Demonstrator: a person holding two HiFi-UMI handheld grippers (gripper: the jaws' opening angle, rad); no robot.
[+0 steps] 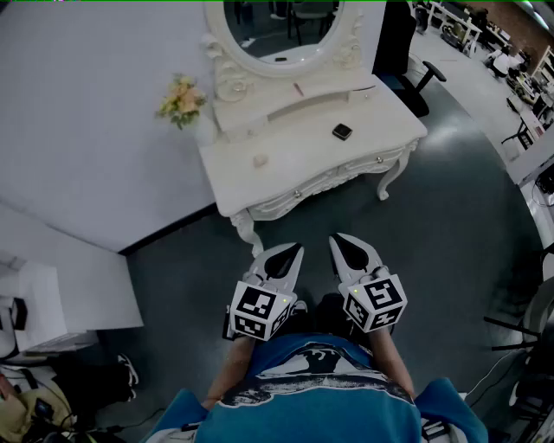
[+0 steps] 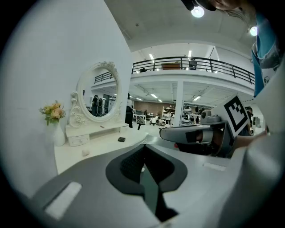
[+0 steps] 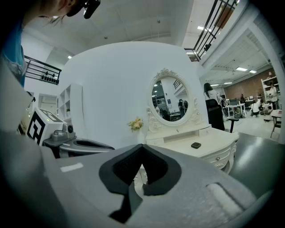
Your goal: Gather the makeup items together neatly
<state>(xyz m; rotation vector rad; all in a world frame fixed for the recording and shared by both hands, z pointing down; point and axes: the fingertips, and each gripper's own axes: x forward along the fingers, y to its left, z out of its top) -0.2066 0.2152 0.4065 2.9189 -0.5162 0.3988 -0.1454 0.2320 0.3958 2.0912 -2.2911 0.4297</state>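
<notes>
I keep the left gripper [image 1: 293, 253] and the right gripper [image 1: 344, 244] close to my body. Each has its jaws pressed together on nothing, I think because the dressing table [image 1: 286, 186] at 12 o'clock is not yet in reach. The makeup lies apart on it: a black case [image 1: 342, 131] toward 1 o'clock and a small pale piece [image 1: 260, 161] toward 11 o'clock.

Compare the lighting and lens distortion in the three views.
Head view: even, soft light on the dressing table, edges bowed. Left gripper view: black fisheye rim, balcony railing curved, ceiling lamp glaring. Right gripper view: same round rim, mirror sharp, near jaws large and soft.
</notes>
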